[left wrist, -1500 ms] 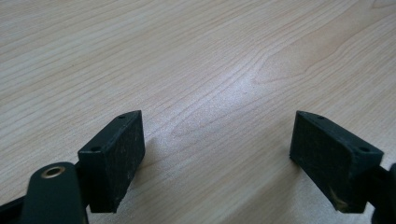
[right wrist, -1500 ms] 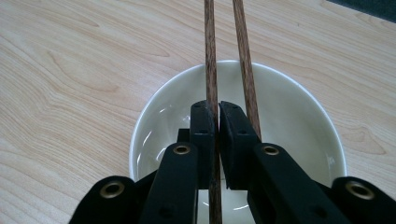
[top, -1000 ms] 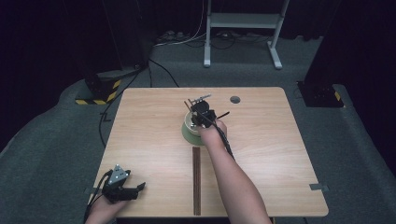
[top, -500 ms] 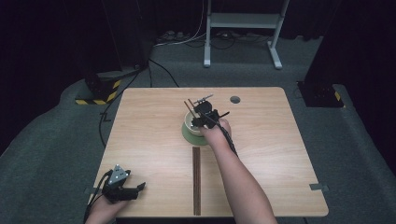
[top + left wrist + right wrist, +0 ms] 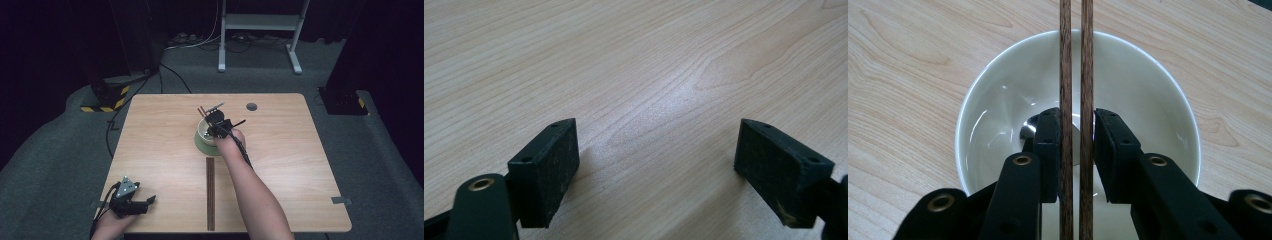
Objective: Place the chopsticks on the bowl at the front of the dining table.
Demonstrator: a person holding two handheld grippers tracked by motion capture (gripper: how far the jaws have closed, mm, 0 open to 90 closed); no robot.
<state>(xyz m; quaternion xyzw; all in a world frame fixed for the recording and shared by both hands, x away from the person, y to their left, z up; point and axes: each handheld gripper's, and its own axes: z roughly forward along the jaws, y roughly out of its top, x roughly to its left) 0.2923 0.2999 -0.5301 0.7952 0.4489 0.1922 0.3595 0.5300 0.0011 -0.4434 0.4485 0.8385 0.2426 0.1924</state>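
A: Chopsticks (image 5: 1074,60) stand side by side between the right gripper's (image 5: 218,123) pads, straight over the bowl (image 5: 998,100) at the table's (image 5: 310,165) middle.

B: Going left to right?

A: Left of the bowl, by the near edge, the left gripper (image 5: 659,165) rests low over bare wood, jaws spread wide, holding nothing; it looks parked out of the way. Just near of the bowl lies a dark wooden strip (image 5: 210,192).

B: And the right one?

A: Its jaws have just been closing; they pinch both sticks together, probably to lower them into the bowl, where a spoon (image 5: 1029,131) already lies.
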